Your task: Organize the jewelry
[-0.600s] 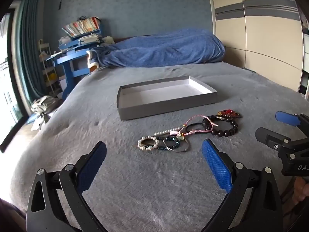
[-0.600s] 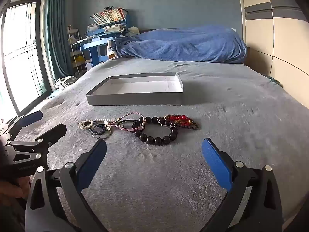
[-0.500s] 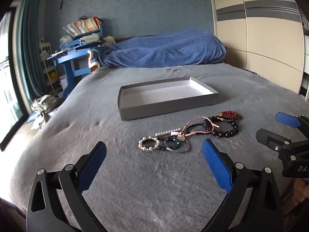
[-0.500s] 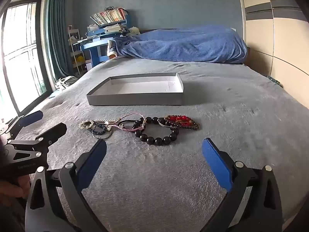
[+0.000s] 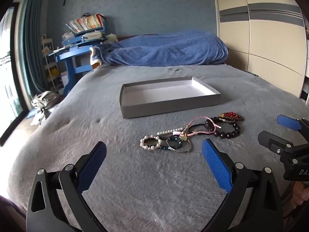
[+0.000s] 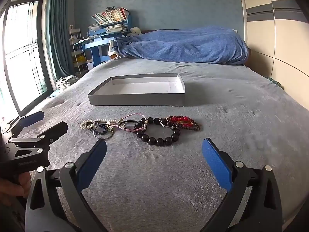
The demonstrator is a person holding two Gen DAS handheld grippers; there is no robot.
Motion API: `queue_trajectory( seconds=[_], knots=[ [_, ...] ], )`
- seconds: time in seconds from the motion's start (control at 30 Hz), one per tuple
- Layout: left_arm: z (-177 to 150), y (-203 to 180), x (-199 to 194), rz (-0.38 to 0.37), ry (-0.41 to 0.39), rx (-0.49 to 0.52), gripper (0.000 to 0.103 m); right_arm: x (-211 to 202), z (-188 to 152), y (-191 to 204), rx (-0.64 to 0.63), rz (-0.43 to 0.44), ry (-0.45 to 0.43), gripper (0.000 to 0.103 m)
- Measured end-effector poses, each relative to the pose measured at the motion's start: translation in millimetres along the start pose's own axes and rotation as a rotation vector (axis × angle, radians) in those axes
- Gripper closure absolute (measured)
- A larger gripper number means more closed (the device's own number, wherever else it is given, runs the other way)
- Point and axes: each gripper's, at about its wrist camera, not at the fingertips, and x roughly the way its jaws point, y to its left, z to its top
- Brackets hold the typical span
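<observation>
Both claws hang over the near part of the grey bed, tilted downward, and neither has hold of anything — the left claw is spread as wide as it goes, its blue pads well apart over bare blanket, and the right claw is just as wide. The jewelry lies in a loose tangled row just ahead of them: a pearl clip at the left end, a dark beaded bracelet further along, a red beaded piece at the right end, with a pink cord looped through the middle. Beyond the row sits a shallow grey tray — nothing in it. A blue blanket is heaped at the head of the bed.
</observation>
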Motion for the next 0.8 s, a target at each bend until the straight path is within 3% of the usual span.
queue_trajectory(
  seconds=[0.8],
  knots=[
    [-2.5, 1.8, 5.1, 0.001, 0.015, -0.016, 0.005, -0.9, 1.5, 2.3, -0.003, 0.012, -0.002, 0.005]
  ],
)
